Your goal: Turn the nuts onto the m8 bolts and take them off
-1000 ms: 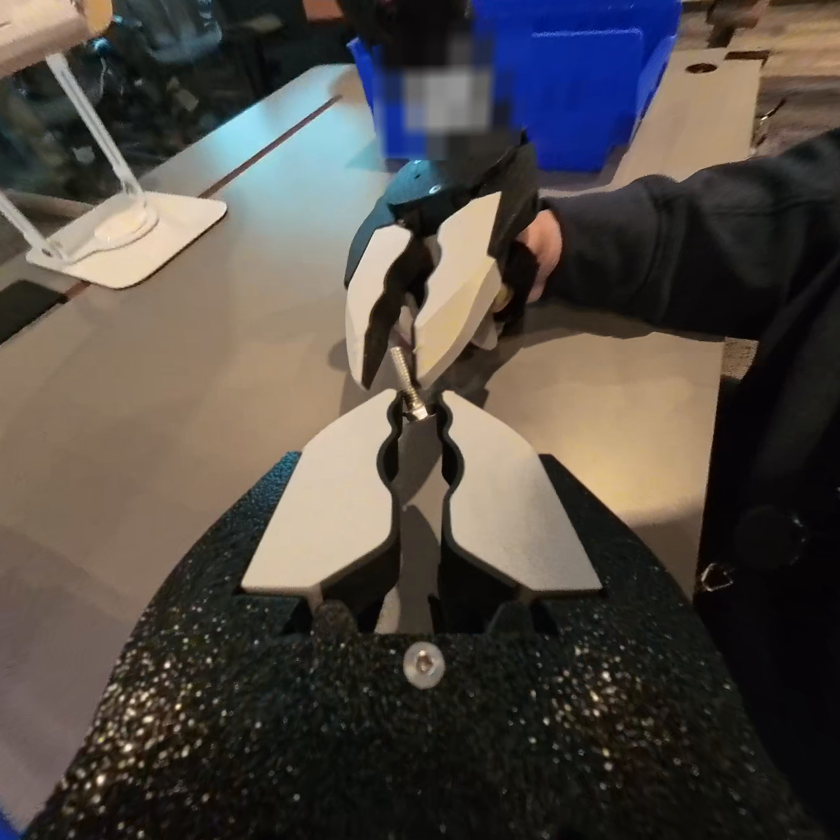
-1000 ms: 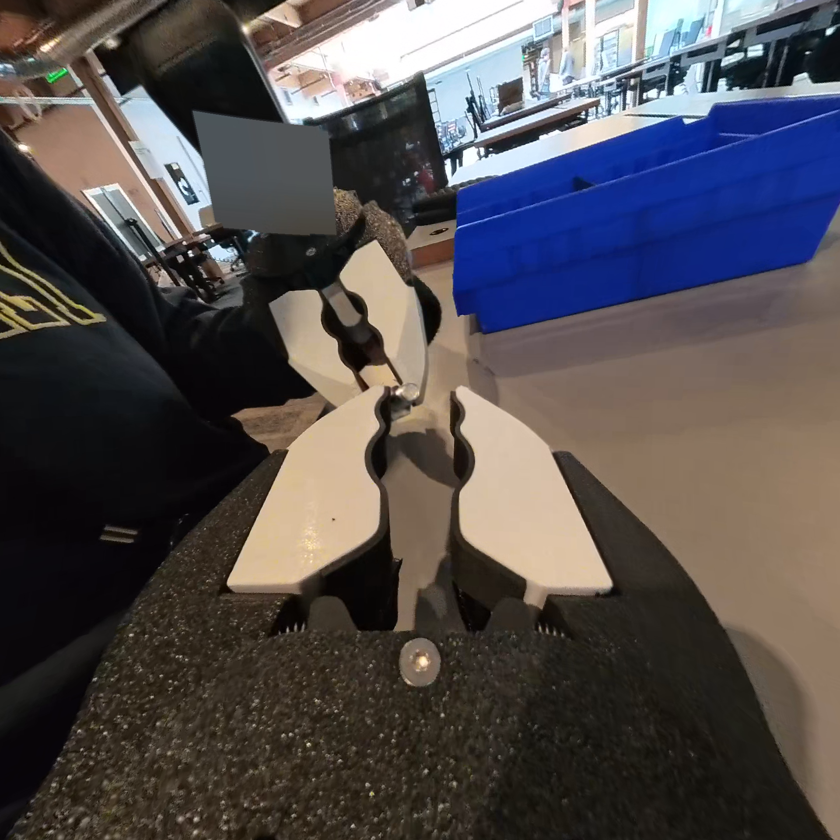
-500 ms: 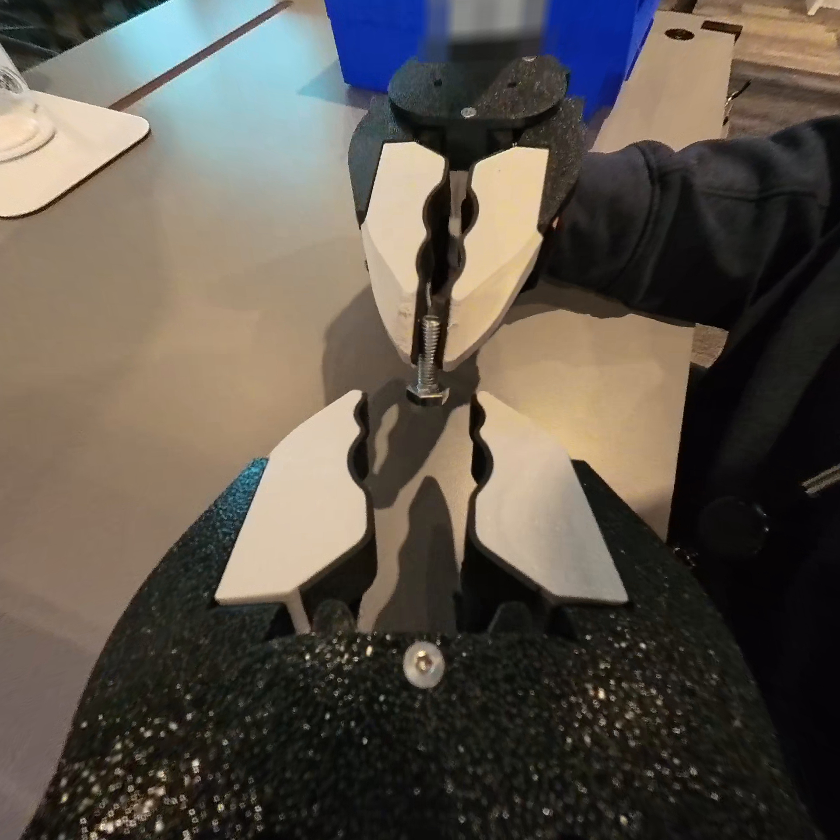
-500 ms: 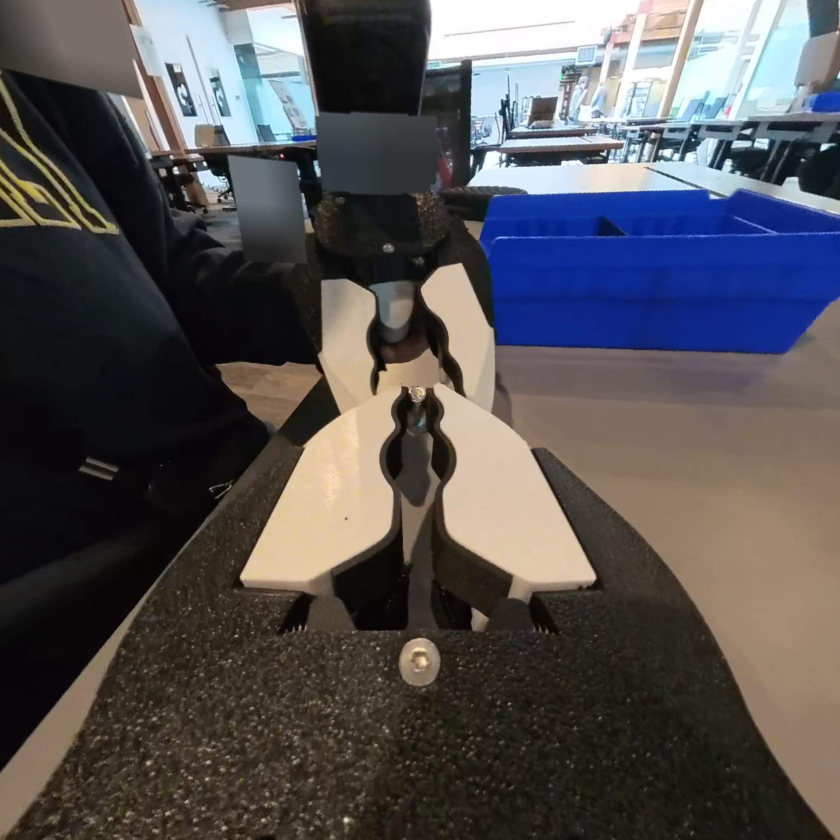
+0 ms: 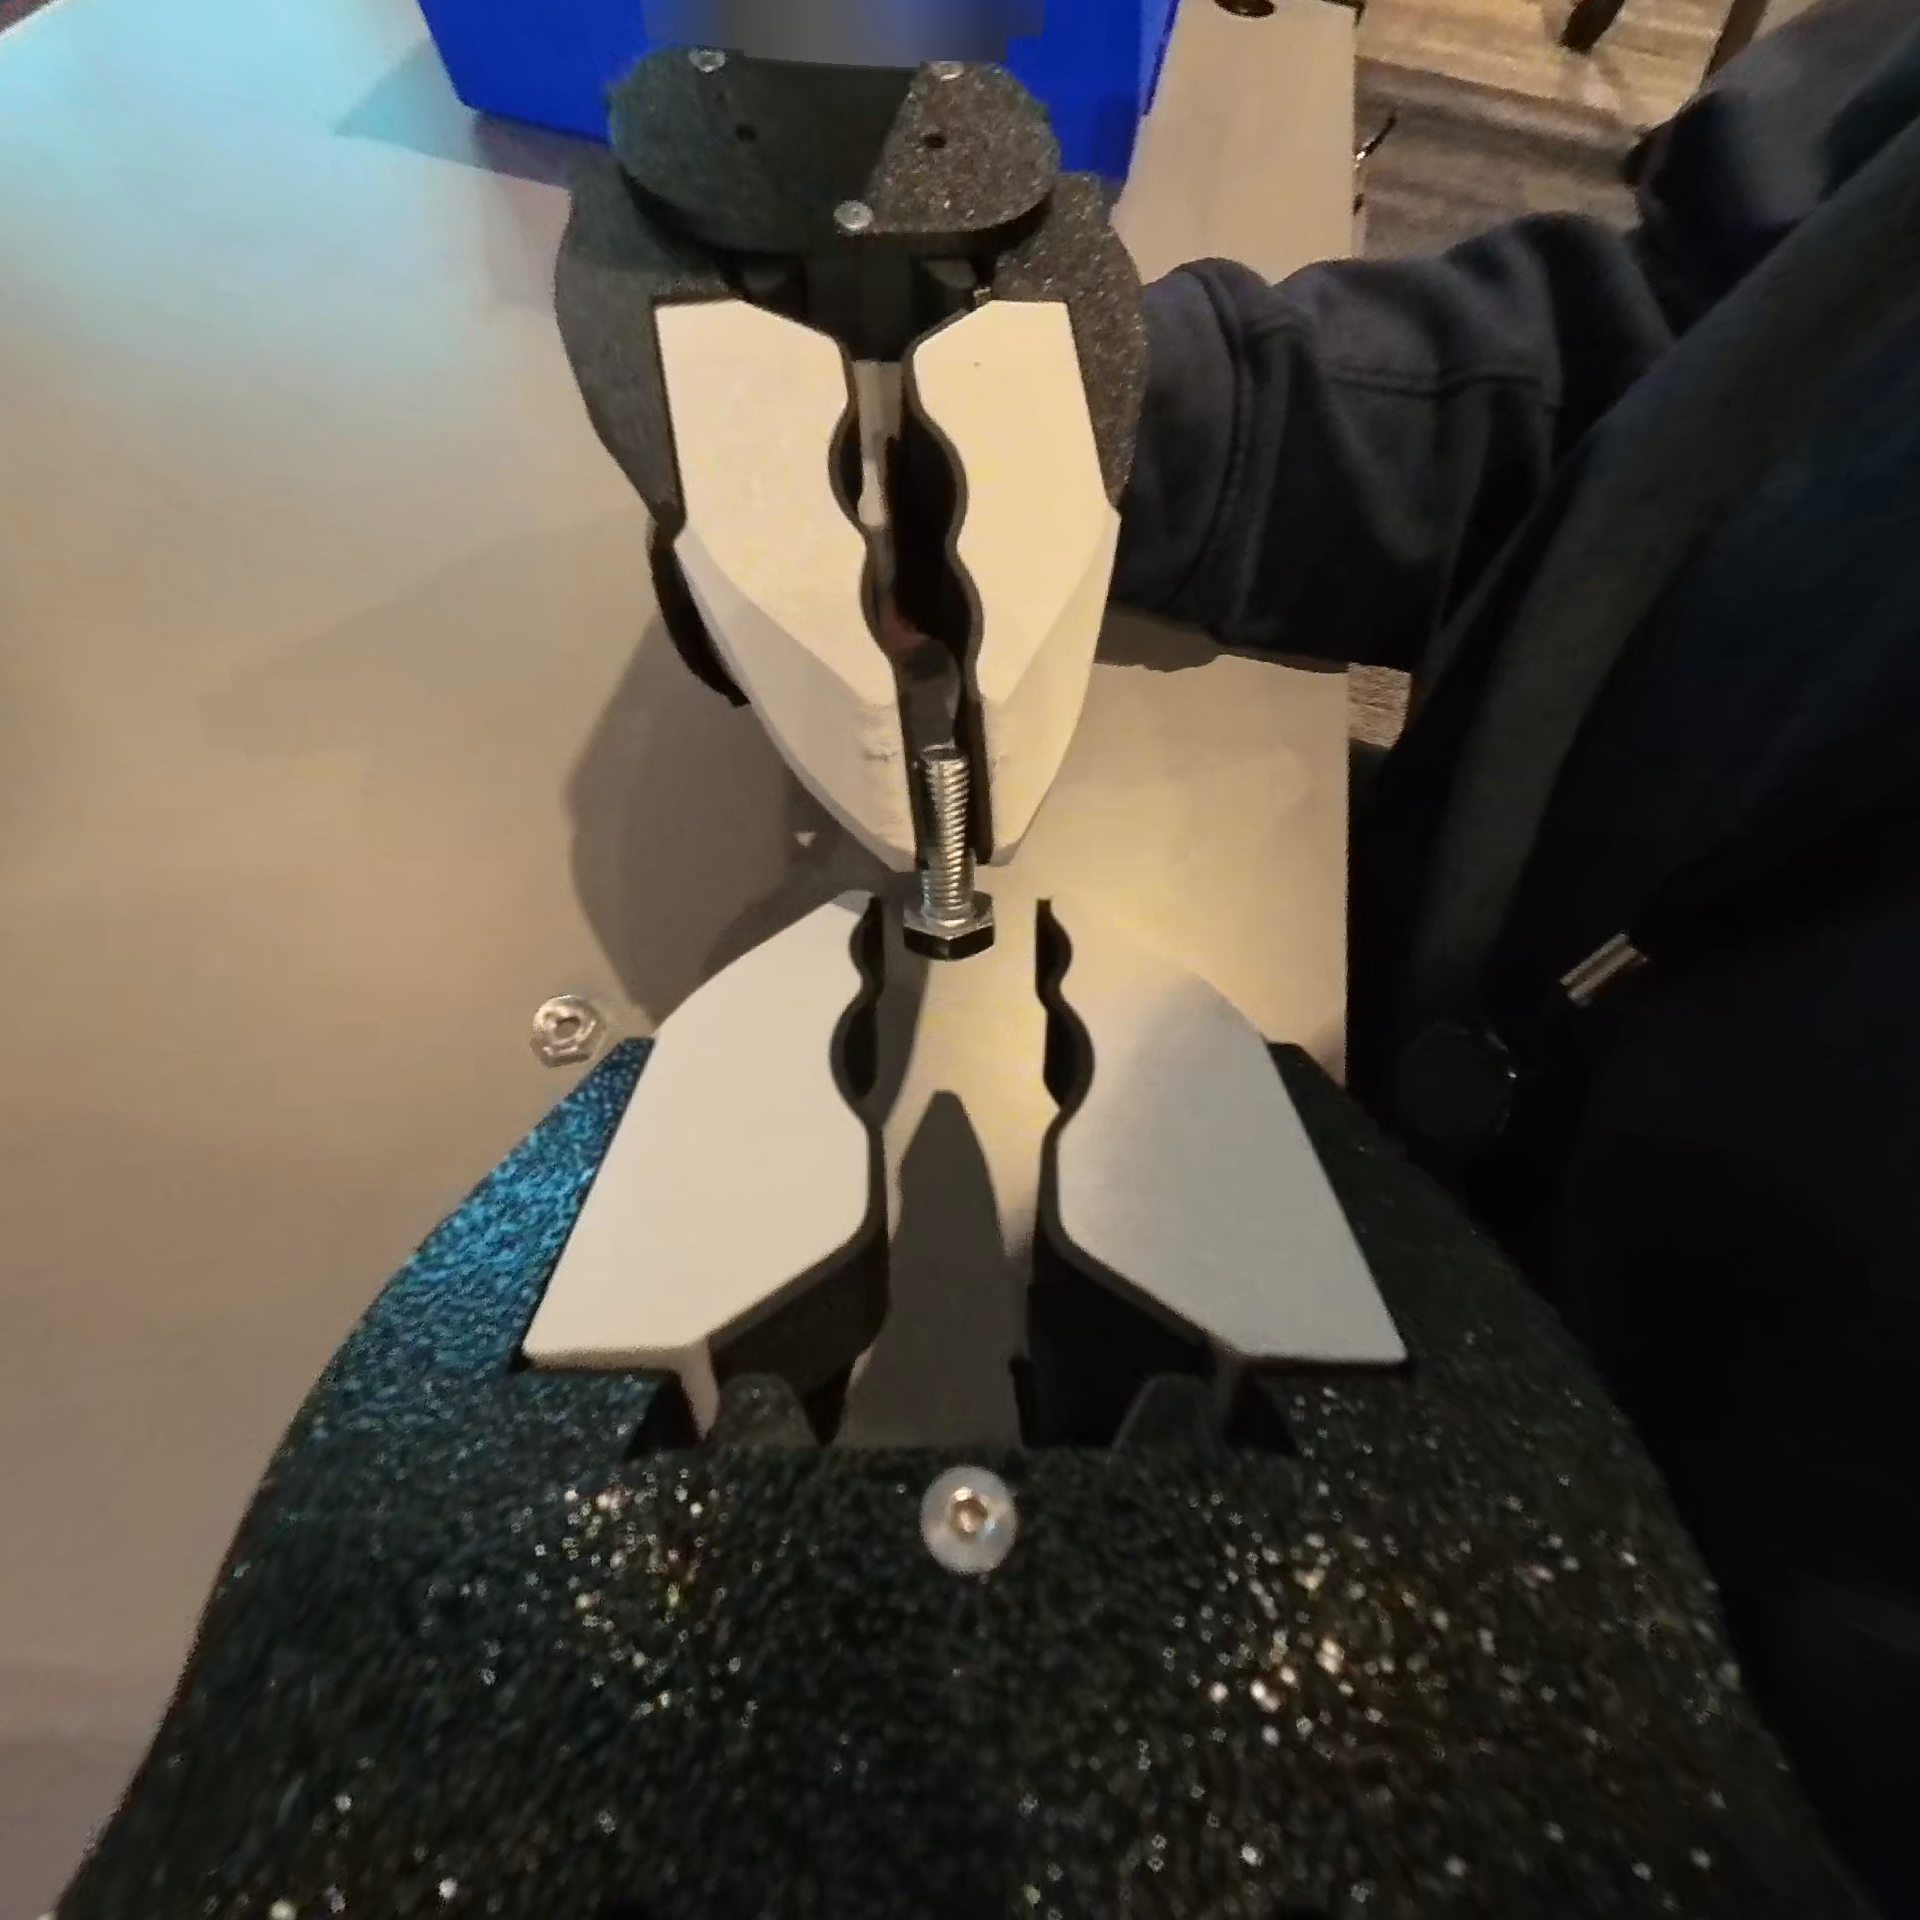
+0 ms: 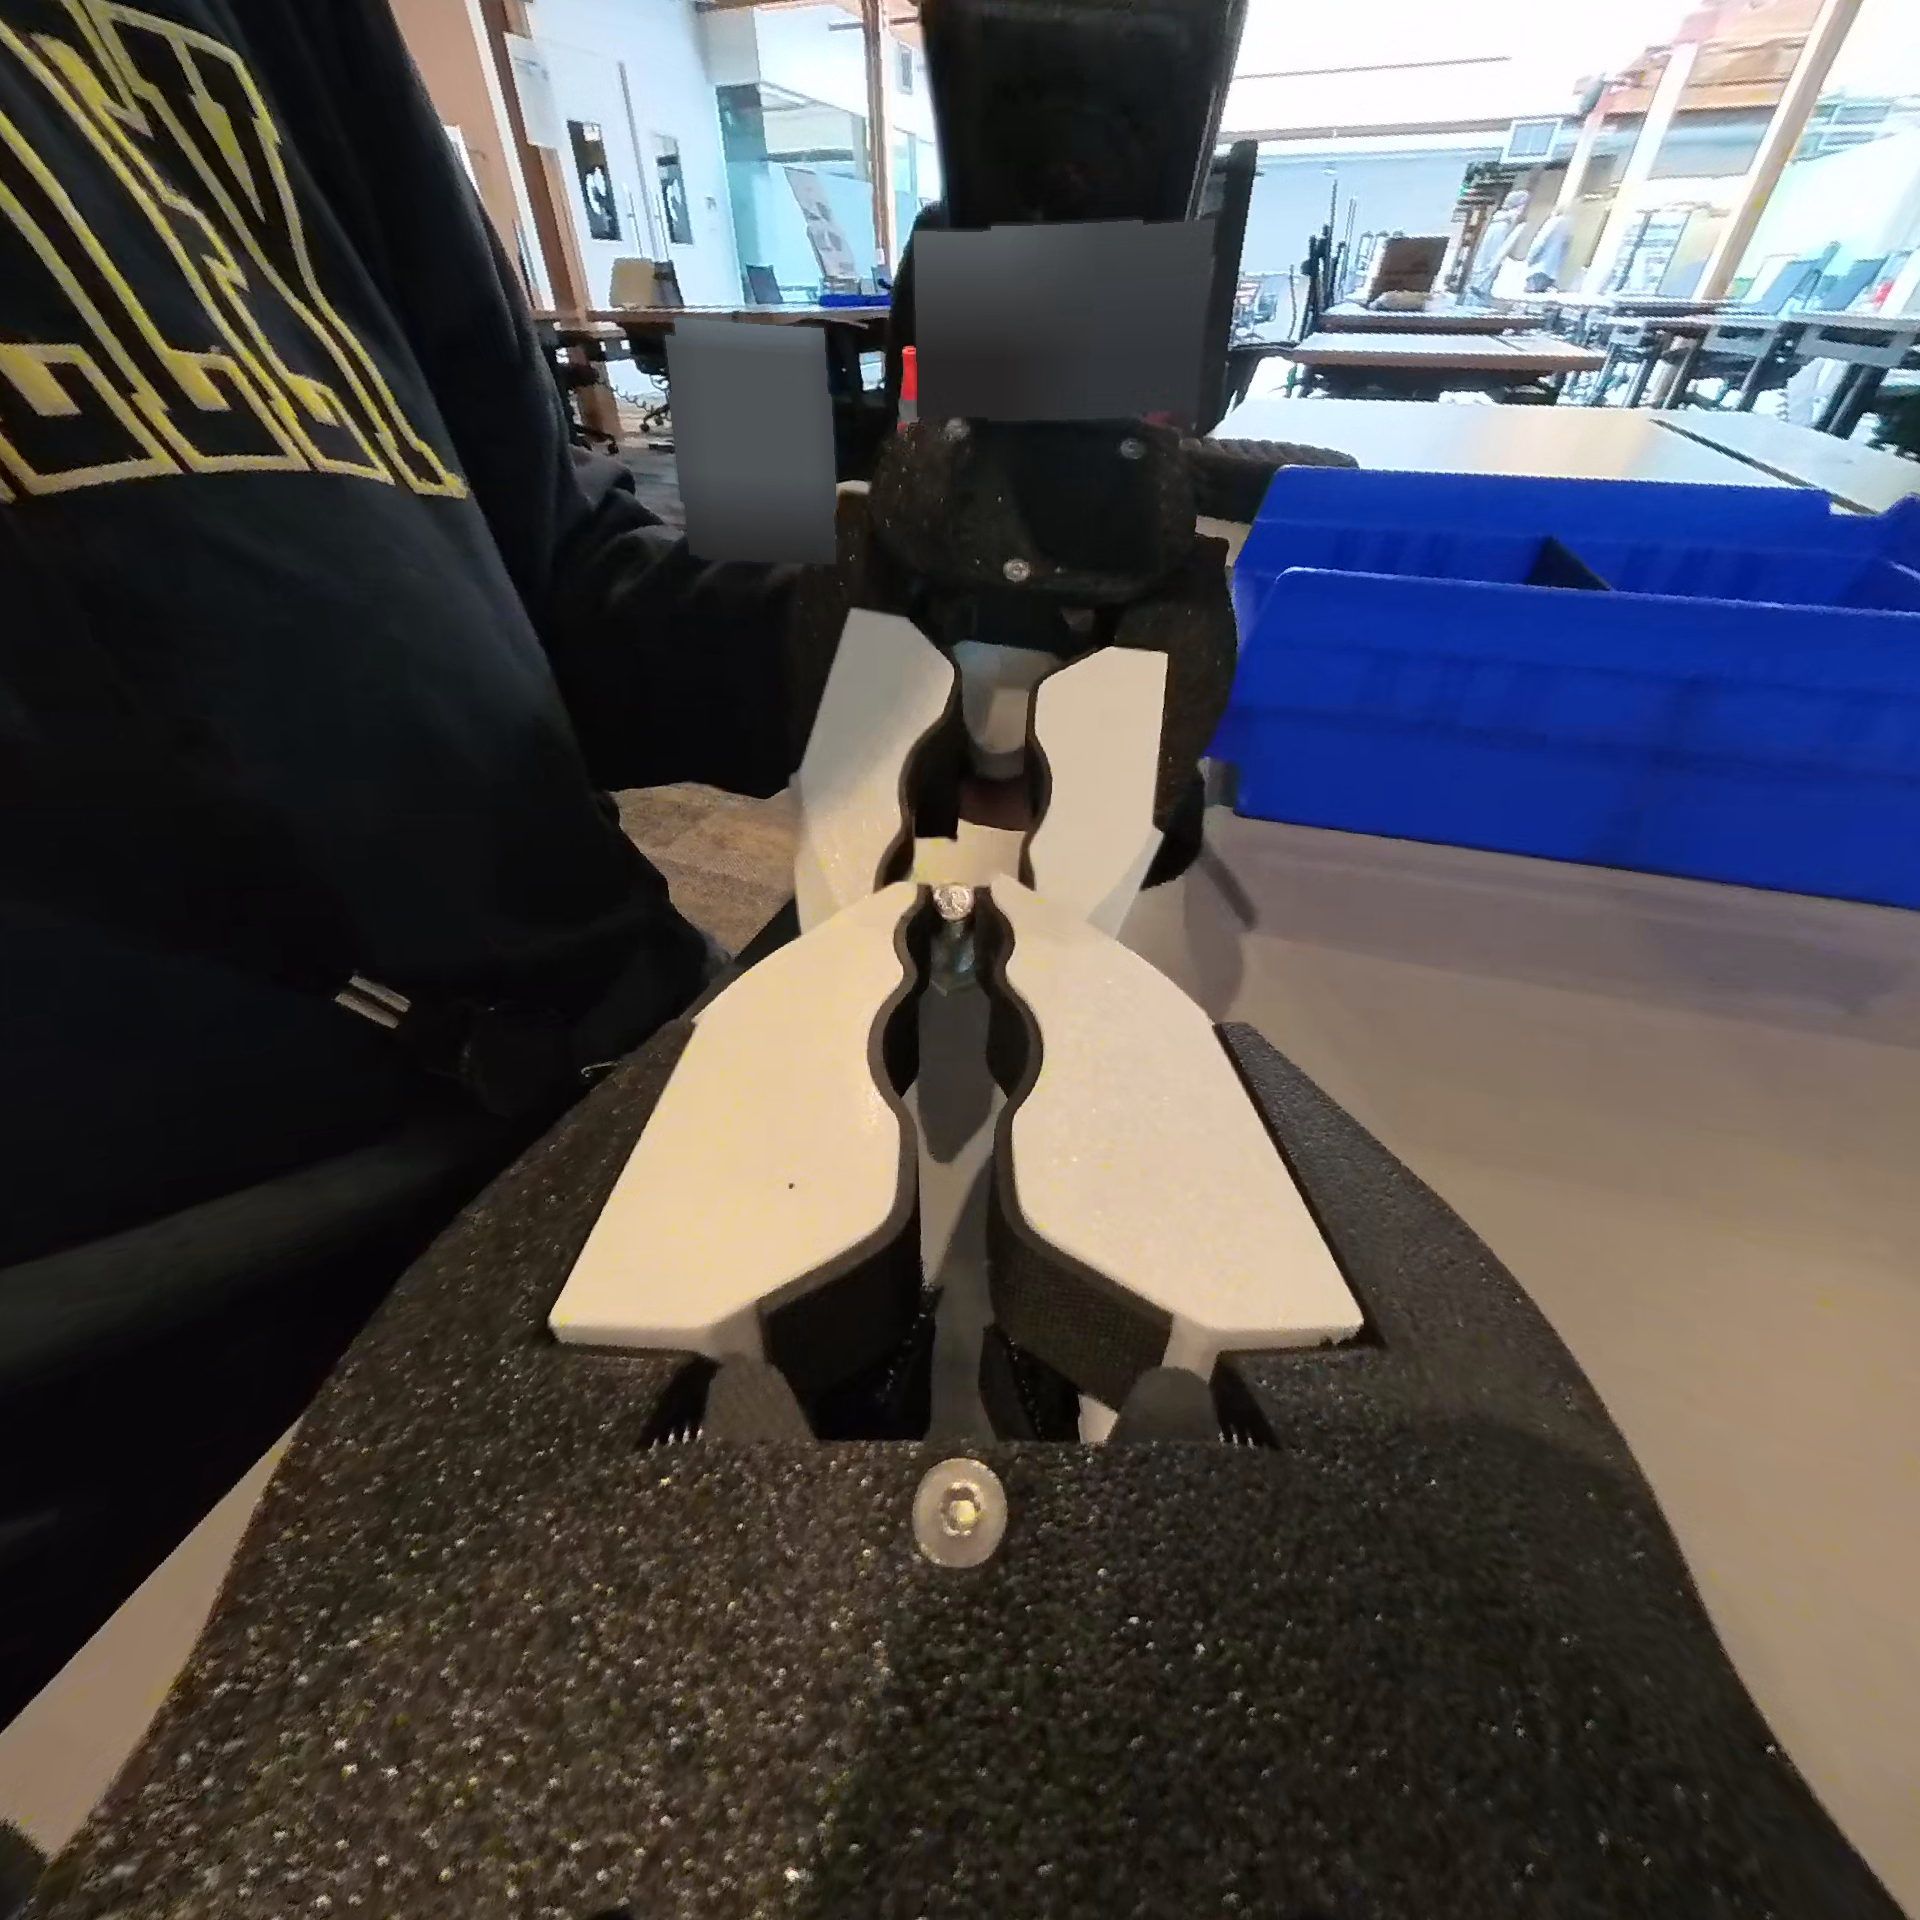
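The bolt is held above the bench, its threaded shank clamped in the right gripper and its long axis in line with that gripper's fingers. A nut sits at the bolt's free end; whether it is the bolt's own hex head cannot be told. That end points straight at the left gripper and lies between its fingertips, closer to the left-hand tip, with a visible gap on each side.

In the right wrist view the right gripper has its jaws closed on the bolt. The left gripper faces it tip to tip. Its jaws stand moderately open and hold nothing.

A second nut lies flat on the bench, just left of the left gripper.

Judgement: the coming move depends on the left jaws closing squarely on the hex end along the shared axis. The left gripper is the nearer one.
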